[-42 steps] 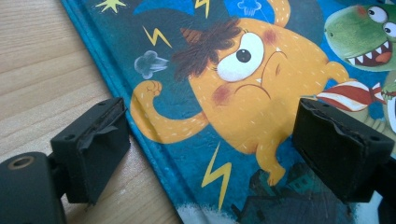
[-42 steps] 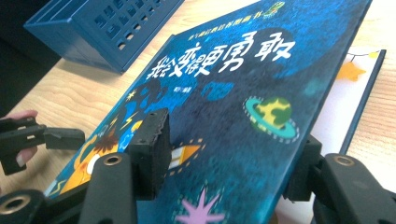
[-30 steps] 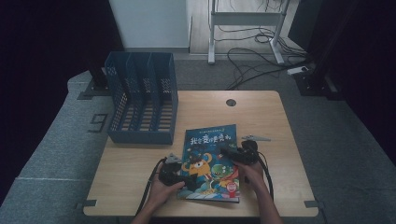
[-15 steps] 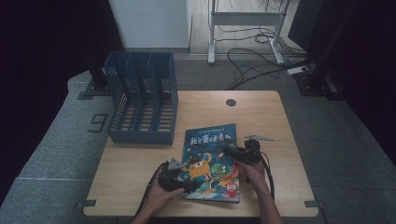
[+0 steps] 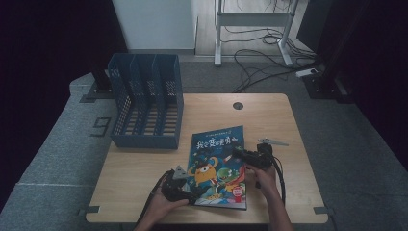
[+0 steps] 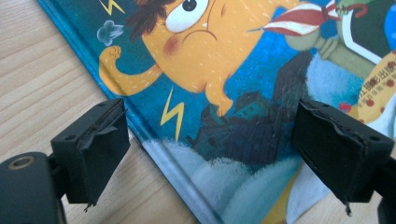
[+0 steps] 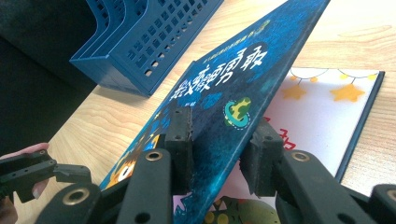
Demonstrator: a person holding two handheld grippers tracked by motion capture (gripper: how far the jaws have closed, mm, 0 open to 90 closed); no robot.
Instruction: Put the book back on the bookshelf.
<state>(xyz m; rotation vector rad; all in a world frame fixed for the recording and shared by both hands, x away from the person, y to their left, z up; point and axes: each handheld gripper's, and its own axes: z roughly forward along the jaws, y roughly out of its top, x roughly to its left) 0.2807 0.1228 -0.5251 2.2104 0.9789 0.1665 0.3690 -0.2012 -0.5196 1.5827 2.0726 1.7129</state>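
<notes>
Currently book [image 5: 219,166] cover pinched between right gripper [image 7: 215,140] jaws, lifted; left gripper [image 6: 212,149] jaws spread over spine corner. File rack [image 5: 146,108] parked beyond on worktop [image 5: 269,113].

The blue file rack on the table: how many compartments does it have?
3. The blue file rack stands at the table's far left; its compartments lie side by side, left, middle and right. All appear empty, though the walls hide parts of the inside.

Light wooden table [image 5: 274,115], on it a blue file rack [image 5: 146,103] and a picture book [image 5: 219,166].
</notes>
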